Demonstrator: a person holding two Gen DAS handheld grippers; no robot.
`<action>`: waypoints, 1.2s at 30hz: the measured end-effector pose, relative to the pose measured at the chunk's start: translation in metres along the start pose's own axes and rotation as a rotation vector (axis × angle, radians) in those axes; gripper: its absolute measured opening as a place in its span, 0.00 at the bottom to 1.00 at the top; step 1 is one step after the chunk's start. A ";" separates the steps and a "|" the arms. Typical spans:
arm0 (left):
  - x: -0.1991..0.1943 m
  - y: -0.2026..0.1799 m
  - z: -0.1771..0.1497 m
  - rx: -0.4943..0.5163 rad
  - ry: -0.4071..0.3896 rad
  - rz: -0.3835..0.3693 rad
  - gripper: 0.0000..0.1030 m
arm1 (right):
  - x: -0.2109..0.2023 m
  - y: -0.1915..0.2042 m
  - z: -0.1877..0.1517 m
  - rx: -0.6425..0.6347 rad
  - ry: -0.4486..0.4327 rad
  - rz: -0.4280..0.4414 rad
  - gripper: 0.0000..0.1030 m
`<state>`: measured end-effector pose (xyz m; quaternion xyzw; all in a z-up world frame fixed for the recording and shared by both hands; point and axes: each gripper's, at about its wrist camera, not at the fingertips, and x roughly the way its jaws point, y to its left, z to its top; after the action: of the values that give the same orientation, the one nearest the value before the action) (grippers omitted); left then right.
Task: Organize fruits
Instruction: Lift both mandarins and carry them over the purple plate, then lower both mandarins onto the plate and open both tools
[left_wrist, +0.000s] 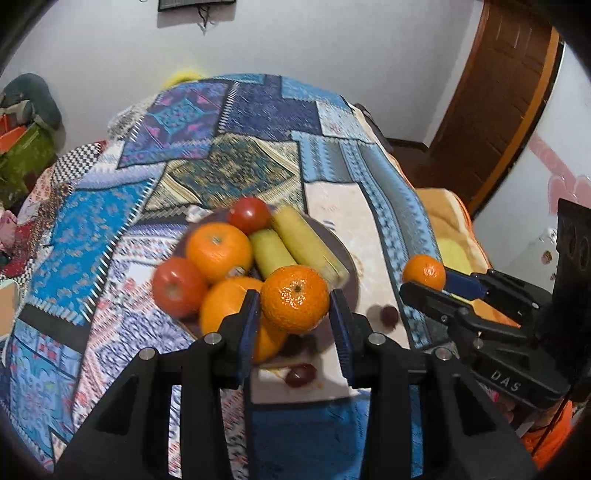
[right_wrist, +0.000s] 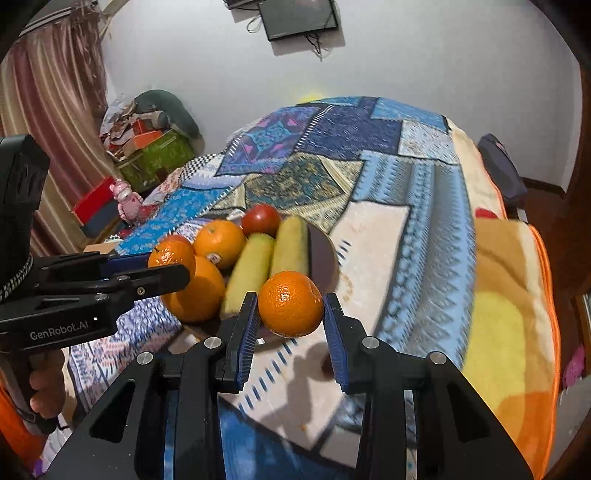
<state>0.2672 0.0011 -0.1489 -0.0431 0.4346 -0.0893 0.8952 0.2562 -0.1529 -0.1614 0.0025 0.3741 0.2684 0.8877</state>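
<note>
A patchwork blanket (left_wrist: 229, 155) is spread under a brown plate (left_wrist: 347, 258) heaped with oranges, tomatoes and bananas. One tangerine (left_wrist: 294, 299) is clamped in the left gripper (left_wrist: 293, 314), another tangerine (right_wrist: 290, 303) in the right gripper (right_wrist: 290, 317), both near the plate.

I'm getting soft, even indoor light on both feeds, nothing dim. Small glare spots sit on the mandarin (left_wrist: 294, 300) in my left gripper (left_wrist: 293, 314), and the same on the one in my right gripper (right_wrist: 290, 314). A dark shadow falls on the blanket (right_wrist: 417, 236) just under it. The tomato (left_wrist: 179, 287) smears with motion blur. Fisheye bends the walls, and black vignette fills the corners.
</note>
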 end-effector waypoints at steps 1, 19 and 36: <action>0.000 0.003 0.003 -0.003 -0.005 0.003 0.37 | 0.002 0.002 0.002 -0.005 -0.001 0.002 0.31; 0.040 0.030 0.029 -0.021 0.022 0.034 0.37 | 0.058 0.015 0.032 -0.080 0.062 -0.007 0.31; 0.052 0.033 0.029 -0.023 0.039 0.042 0.41 | 0.077 0.017 0.027 -0.097 0.127 0.029 0.34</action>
<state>0.3251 0.0227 -0.1761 -0.0426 0.4539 -0.0661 0.8876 0.3104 -0.0959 -0.1892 -0.0519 0.4160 0.2986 0.8574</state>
